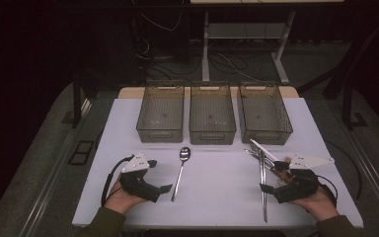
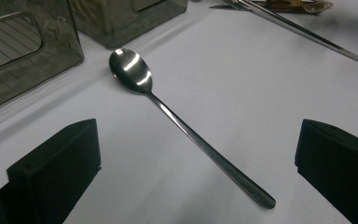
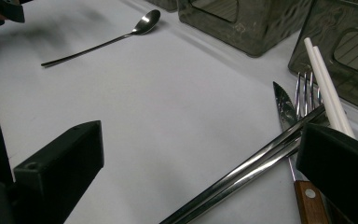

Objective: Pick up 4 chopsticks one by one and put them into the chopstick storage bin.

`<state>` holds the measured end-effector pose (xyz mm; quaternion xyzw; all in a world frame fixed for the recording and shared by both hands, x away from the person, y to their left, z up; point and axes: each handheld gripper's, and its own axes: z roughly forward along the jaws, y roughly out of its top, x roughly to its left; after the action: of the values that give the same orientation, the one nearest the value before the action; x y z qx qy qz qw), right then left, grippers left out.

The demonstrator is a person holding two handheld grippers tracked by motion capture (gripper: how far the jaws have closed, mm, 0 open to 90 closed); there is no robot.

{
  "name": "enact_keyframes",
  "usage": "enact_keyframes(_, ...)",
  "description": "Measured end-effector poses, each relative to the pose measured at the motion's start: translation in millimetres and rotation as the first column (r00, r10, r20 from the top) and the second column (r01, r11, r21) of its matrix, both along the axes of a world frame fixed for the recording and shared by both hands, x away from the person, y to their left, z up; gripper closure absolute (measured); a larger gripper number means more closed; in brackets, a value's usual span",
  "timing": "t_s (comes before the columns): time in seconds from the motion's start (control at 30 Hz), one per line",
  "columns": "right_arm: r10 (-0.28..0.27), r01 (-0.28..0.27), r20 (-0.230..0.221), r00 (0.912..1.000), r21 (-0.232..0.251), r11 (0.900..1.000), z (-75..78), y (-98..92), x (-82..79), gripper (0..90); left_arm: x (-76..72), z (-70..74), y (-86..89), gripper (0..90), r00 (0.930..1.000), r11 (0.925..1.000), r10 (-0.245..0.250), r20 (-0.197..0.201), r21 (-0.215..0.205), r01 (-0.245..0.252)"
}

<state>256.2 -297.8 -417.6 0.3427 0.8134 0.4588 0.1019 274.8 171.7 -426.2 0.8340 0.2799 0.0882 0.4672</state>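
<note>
A steel spoon (image 1: pixel 181 170) lies on the white mat, bowl toward the bins. My left gripper (image 1: pixel 159 176) rests just left of it, open; in the left gripper view the spoon (image 2: pixel 186 130) lies ahead between the wide-apart jaws, untouched. My right gripper (image 1: pixel 273 177) stands open beside a pile of cutlery. In the right gripper view a pair of metal chopsticks (image 3: pixel 242 172) runs across the gap between the jaws, with a wooden-handled knife (image 3: pixel 284 112), a fork (image 3: pixel 305 91) and white chopsticks (image 3: pixel 328 88) close by the right jaw.
Three dark see-through bins (image 1: pixel 161 114) (image 1: pixel 212 116) (image 1: pixel 264 113) stand in a row at the back of the mat (image 1: pixel 217 192). Beyond the table are desk legs and cables on the floor.
</note>
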Motion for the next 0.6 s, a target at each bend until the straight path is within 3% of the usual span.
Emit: enact_keyframes(0.6,-0.004,0.004,-0.007,1.0000,-0.020,1.000,3.5,-7.8,1.9,0.9,-1.4,-0.3,1.3,0.0,1.0000,0.9999,0.001,-0.003,-0.013,-0.001)
